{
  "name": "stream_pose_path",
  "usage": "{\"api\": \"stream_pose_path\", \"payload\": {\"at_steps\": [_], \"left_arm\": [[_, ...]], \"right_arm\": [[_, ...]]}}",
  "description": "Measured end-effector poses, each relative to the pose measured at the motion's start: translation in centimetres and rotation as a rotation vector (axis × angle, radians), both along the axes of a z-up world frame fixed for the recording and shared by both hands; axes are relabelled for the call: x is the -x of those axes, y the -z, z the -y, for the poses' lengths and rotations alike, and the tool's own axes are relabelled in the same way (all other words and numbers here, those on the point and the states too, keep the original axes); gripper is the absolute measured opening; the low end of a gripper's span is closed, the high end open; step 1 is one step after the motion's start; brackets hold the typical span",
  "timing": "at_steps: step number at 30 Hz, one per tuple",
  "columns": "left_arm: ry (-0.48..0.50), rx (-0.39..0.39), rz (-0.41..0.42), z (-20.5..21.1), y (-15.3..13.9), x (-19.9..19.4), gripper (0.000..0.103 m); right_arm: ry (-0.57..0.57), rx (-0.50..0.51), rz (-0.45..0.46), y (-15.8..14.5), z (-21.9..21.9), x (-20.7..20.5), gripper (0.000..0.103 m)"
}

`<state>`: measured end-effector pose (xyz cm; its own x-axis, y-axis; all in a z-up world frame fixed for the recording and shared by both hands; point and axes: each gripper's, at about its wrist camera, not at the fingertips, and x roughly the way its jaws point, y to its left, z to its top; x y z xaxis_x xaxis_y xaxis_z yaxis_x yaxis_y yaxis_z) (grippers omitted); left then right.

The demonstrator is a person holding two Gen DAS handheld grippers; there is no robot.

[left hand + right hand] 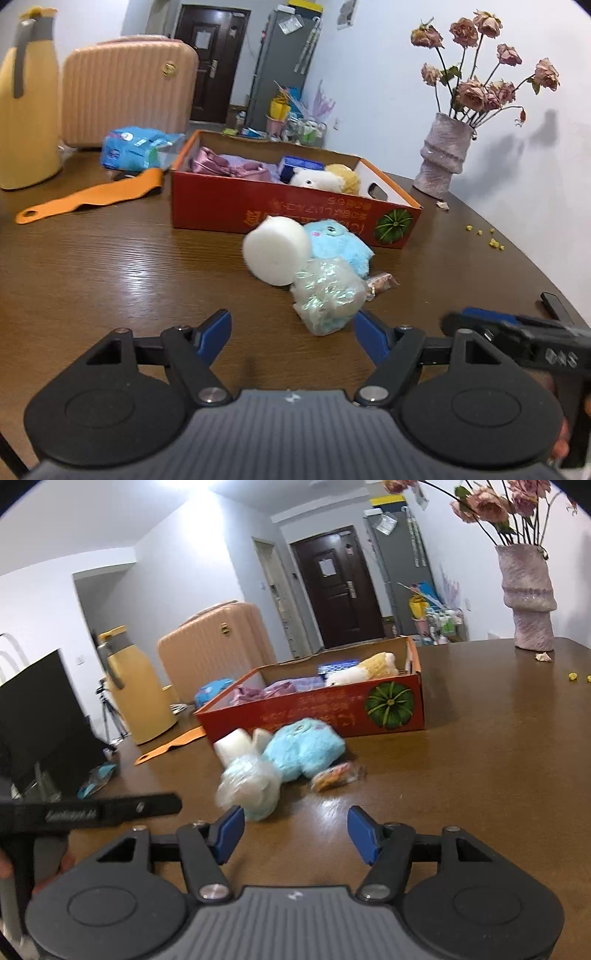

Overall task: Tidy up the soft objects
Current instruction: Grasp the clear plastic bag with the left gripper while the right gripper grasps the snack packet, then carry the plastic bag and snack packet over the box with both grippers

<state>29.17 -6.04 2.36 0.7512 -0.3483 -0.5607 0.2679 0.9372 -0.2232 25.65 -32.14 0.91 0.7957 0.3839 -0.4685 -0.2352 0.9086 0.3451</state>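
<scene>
Bath pouf [327, 295] on table [129, 258] before blue plush [338, 245]; left gripper [291, 336] spread, empty; right gripper [295, 830] spread, empty.

I see a yellow jug [27, 99], a pink suitcase [127, 88], an orange strap [92, 197] and a vase of dried roses [445, 155].

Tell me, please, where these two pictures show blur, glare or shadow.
Left wrist view: the right gripper at the right edge is motion-blurred; the vase casts soft shadows on the wall. Right wrist view: the bath pouf is smeared; ceiling light glares at the top; the table shows reflections.
</scene>
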Motion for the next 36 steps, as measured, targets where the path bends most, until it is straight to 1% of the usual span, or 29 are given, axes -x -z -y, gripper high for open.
{"api": "stream_pose_path", "payload": {"at_steps": [3,5,7,9,11,12,13,14,15,17,18,19,21,22,23,28,34,36], "left_arm": [[0.02,-0.012,0.017,1.0,0.3,-1.2,0.076],[0.026,0.01,0.016,1.2,0.4,-2.3,0.076],[0.034,0.044,-0.004,1.5,0.7,-3.5,0.078],[0.031,0.034,-0.004,2.3,1.1,-4.4,0.079],[0.03,0.012,-0.008,3.1,1.8,-5.1,0.079],[0.038,0.016,-0.016,3.3,2.1,-5.5,0.077],[0.05,0.024,-0.027,3.3,2.4,-5.7,0.063],[0.073,0.031,-0.042,3.4,2.7,-5.9,0.047],[0.087,0.035,-0.051,3.3,2.8,-5.9,0.042],[0.106,0.028,-0.039,3.1,2.9,-5.6,0.04],[0.109,0.027,-0.041,2.9,2.9,-5.4,0.04],[0.111,0.029,-0.043,2.7,2.9,-5.3,0.04],[0.108,0.027,-0.043,2.3,2.8,-4.8,0.039],[0.106,0.025,-0.041,2.2,2.7,-4.5,0.039],[0.101,0.022,-0.04,2.0,2.6,-4.2,0.039],[0.082,0.017,-0.031,1.5,1.9,-2.6,0.039],[0.088,0.023,-0.015,1.0,0.8,0.1,0.039],[0.098,0.035,-0.012,1.0,0.4,0.8,0.039]], "right_arm": [[0.024,-0.001,0.002,-0.1,0.1,-2.2,0.061],[0.029,-0.002,0.002,0.1,0.1,-3.6,0.061],[0.042,0.005,-0.015,0.5,0.1,-5.0,0.062],[0.058,0.024,-0.045,1.1,-0.1,-6.5,0.061],[0.052,0.016,-0.051,1.5,-0.5,-7.8,0.061],[0.045,0.012,-0.051,1.8,-0.7,-8.3,0.061],[0.045,0.016,-0.049,2.1,-1.0,-8.8,0.061],[0.046,0.028,-0.054,2.4,-1.3,-9.4,0.061],[0.042,0.043,-0.06,2.6,-1.7,-9.8,0.061],[0.037,0.074,-0.067,3.0,-2.2,-10.5,0.06],[0.036,0.109,-0.068,3.2,-2.5,-10.7,0.059],[0.036,0.135,-0.071,3.2,-2.8,-10.8,0.057],[0.011,0.172,-0.065,3.1,-3.2,-10.8,0.046],[0.001,0.183,-0.063,3.1,-3.4,-10.7,0.042],[-0.003,0.182,-0.063,3.1,-3.5,-10.7,0.041],[-0.016,0.17,-0.065,3.1,-3.3,-9.2,0.04],[0.009,0.175,-0.069,2.8,-2.0,-4.5,0.039],[0.017,0.152,-0.067,2.6,-1.3,-2.8,0.039]]}}
